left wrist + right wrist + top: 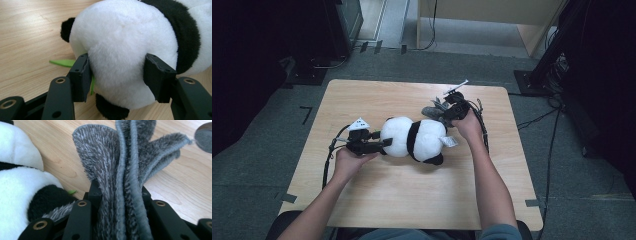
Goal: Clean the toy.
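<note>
Left tongs (116, 75) clasp the panda's head (125, 45); right tongs (120, 195) pinch grey cloth (130, 157).

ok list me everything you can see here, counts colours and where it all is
plush panda: one, white and black, lying on its side at the middle of the table
fuzzy cloth: one, grey, bunched in folds, at the far right of the panda
leaf piece: one, green, flat on the wood beside the panda
tag: one, white, at the panda's right end
table: one, light wood, on a grey floor
cables: several, black, on the floor to the right
left gripper: one, black, jaws pressed into the panda's white end
right gripper: one, black, jaws clamped on the cloth
forearms: two, coming in from the near edge
</note>
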Action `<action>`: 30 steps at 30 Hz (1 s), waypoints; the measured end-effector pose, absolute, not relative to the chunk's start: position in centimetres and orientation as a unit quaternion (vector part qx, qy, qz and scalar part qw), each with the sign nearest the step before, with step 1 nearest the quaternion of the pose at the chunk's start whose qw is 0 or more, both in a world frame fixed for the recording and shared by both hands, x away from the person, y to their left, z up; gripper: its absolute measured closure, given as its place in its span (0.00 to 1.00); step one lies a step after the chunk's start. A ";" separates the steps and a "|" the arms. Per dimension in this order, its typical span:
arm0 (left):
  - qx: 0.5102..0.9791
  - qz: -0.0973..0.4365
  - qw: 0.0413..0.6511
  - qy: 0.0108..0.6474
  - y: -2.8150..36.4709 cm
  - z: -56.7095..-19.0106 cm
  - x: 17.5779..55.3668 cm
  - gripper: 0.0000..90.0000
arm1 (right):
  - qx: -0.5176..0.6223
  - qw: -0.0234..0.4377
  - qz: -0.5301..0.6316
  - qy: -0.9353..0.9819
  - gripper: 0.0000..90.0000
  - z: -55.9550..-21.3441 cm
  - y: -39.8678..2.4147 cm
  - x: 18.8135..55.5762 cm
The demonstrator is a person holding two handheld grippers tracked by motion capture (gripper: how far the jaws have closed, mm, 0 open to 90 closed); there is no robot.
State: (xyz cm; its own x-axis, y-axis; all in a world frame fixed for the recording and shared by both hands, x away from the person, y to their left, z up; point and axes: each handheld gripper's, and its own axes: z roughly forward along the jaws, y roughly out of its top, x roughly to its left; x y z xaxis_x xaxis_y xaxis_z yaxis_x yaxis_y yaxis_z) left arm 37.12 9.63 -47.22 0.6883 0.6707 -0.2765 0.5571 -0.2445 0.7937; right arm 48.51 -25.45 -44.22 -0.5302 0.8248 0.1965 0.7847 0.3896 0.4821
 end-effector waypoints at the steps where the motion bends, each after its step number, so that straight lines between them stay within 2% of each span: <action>1: 0.787 0.059 0.475 0.390 9.6 -47.2 37.1 0.47 | 0.483 0.040 0.270 0.832 0.76 -44.0 -25.6 48.4; 9: 0.784 0.056 0.478 0.391 9.7 -47.3 37.2 0.48 | 0.450 0.081 0.318 0.831 0.76 -39.3 -24.4 47.3; 15: 0.783 0.053 0.478 0.394 9.8 -47.3 37.2 0.48 | 0.383 0.079 0.337 0.856 0.76 -36.7 -18.9 46.1; 21: 0.785 0.055 0.477 0.392 9.8 -47.3 37.2 0.48 | 0.341 0.050 0.334 0.878 0.75 -37.2 -13.1 45.1; 26: 0.785 0.054 0.474 0.395 9.8 -47.4 37.3 0.48 | 0.325 0.031 0.309 0.893 0.72 -39.0 -10.9 44.8; 30: 0.785 0.057 0.475 0.393 9.7 -47.4 37.2 0.48 | 0.338 0.028 0.307 0.889 0.57 -39.3 -11.6 44.9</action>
State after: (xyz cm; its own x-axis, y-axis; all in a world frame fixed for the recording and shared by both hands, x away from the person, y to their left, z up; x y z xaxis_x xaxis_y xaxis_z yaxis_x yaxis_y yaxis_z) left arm 37.25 9.72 -47.38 0.6846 0.6715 -0.2838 0.5632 -0.2400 0.7907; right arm 44.90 -11.57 -39.28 -0.7697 0.6186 0.1577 0.5839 0.5823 0.5657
